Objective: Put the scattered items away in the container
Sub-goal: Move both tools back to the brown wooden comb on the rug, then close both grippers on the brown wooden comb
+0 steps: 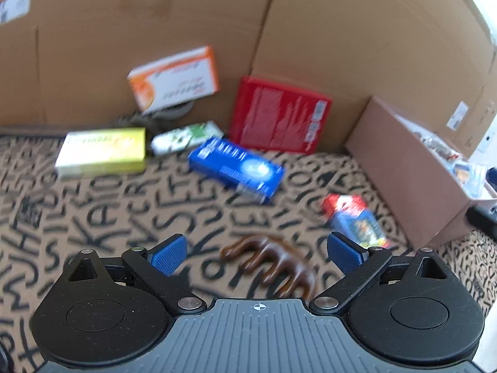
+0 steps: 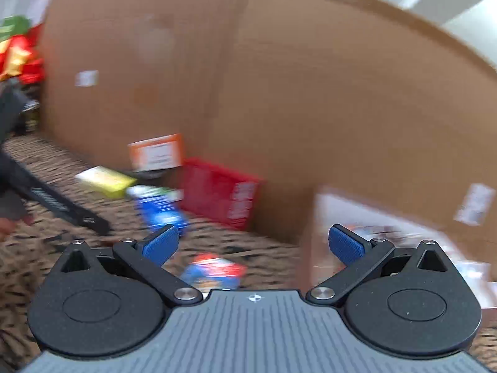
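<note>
- Your left gripper (image 1: pixel 257 253) is spread wide with nothing between its pads; the brown claw hair clip (image 1: pixel 273 264) lies on the lettered cloth (image 1: pixel 93 223) just ahead, between the fingers' lines.
- To its right, the red-and-blue packet (image 1: pixel 354 217) lies near the open container box (image 1: pixel 413 168).
- Your right gripper (image 2: pixel 254 245) is also wide open and empty, the same packet (image 2: pixel 214 272) below it.

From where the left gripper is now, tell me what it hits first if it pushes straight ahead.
Most likely the brown comb, lying on the lettered cloth between the open left gripper fingers. Beyond it lies the blue box. Blur makes depth uncertain.
</note>
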`<state>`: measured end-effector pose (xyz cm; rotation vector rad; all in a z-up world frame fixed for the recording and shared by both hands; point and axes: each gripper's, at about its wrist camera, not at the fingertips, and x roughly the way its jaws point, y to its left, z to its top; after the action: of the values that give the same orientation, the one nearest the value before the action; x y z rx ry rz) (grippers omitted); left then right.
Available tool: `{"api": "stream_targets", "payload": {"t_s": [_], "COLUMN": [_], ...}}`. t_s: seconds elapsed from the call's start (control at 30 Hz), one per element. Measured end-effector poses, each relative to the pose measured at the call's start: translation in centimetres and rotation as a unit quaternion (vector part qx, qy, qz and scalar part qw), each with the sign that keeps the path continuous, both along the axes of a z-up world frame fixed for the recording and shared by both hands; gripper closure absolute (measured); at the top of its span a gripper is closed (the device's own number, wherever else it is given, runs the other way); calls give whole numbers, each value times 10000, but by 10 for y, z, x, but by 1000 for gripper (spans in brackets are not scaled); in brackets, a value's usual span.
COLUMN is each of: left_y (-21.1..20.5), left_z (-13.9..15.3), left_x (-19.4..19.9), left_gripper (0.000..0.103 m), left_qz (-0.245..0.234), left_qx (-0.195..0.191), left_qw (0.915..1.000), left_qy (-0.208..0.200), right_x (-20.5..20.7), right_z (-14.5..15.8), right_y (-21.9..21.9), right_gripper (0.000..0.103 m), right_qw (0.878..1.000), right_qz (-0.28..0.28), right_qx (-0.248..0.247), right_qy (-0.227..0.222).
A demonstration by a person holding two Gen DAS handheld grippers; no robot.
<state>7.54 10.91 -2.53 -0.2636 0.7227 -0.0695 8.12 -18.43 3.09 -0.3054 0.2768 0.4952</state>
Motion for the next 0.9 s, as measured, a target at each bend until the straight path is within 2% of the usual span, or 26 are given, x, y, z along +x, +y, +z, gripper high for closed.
{"api": "stream_targets", "payload": {"t_s": [0.2,0.37,0.47,0.53,0.6,0.67,0.73,0.77,0.8,0.87,0.9], "left_y": [14,16,15,13,13,13,15,17,16,11,9], "left_z": [-12,-22,-31,-32,-33,-32,-31,-30,-29,-32,-34], "left_x": [12,40,52,55,56,54,52,51,48,39,33], "left_gripper": [1,11,18,19,24,38,66,67,70,69,62], "left_qz": [9,-368,-584,-696,-767,-847,-964,-1023,-1050,-1177,-1230], "left_qx": [-218,-354,-319,-203,-142,-115,-315,-420,-427,-266,-221], "left_qw": [9997,9984,9969,9967,9964,9960,9944,9934,9930,9918,9913], "left_qy": [74,254,420,361,328,269,296,311,344,414,405], "right_x": [-2,6,12,17,22,23,25,25,25,27,28], "right_z": [-44,-65,-74,-79,-82,-81,-80,-81,-80,-81,-83], "right_y": [64,89,97,100,99,95,91,89,85,78,73], "right_gripper": [1,5,15,24,27,37,51,55,64,65,65], "right_qw": [9953,9892,9853,9827,9807,9784,9764,9760,9763,9775,9775], "right_qz": [610,751,785,781,774,837,886,875,806,622,530], "right_qx": [-344,-355,-331,-296,-164,-79,-31,-24,-14,19,49], "right_qy": [663,1207,1483,1652,1790,1888,1969,1992,2009,2016,2041]}}
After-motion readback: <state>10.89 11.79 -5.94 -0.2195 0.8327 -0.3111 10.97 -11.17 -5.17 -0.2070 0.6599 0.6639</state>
